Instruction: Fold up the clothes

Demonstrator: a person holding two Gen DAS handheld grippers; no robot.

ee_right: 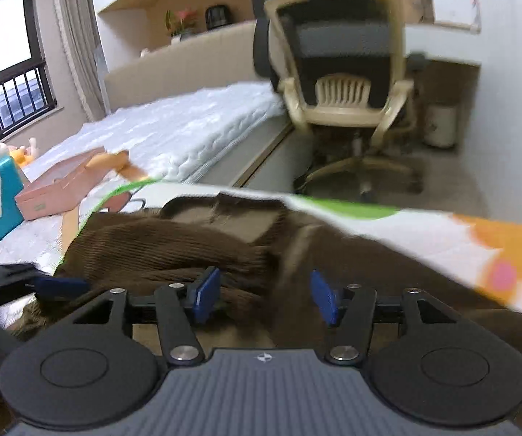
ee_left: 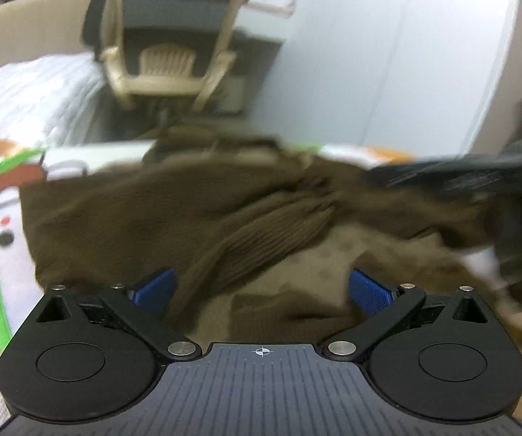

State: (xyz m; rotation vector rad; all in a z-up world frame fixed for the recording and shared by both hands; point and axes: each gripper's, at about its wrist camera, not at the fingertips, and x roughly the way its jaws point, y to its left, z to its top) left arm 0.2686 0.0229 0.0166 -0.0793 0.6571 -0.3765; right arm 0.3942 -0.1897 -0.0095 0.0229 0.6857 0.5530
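Note:
A brown ribbed knit garment (ee_left: 195, 218) lies crumpled on a cartoon-print blanket (ee_left: 3, 239) on the bed. My left gripper (ee_left: 261, 287) hovers low over its near part, open wide, with a ribbed fold running up between the blue pads (ee_left: 369, 290). At the right edge of the left wrist view the right gripper (ee_left: 460, 178) shows as a dark blur over the garment. In the right wrist view the garment (ee_right: 159, 247) fills the foreground. My right gripper (ee_right: 265, 296) is open, with a blurred ridge of cloth between its pads (ee_right: 206, 294). The left gripper's blue pad (ee_right: 57, 285) shows at the far left.
A beige office chair (ee_right: 344, 83) stands past the bed's edge, with a small white bin (ee_right: 440, 123) beside it. A pink box (ee_right: 61, 189) and a teal toy (ee_right: 1, 200) lie on the white mattress (ee_right: 188, 130). The blanket's orange part (ee_right: 508, 243) extends right.

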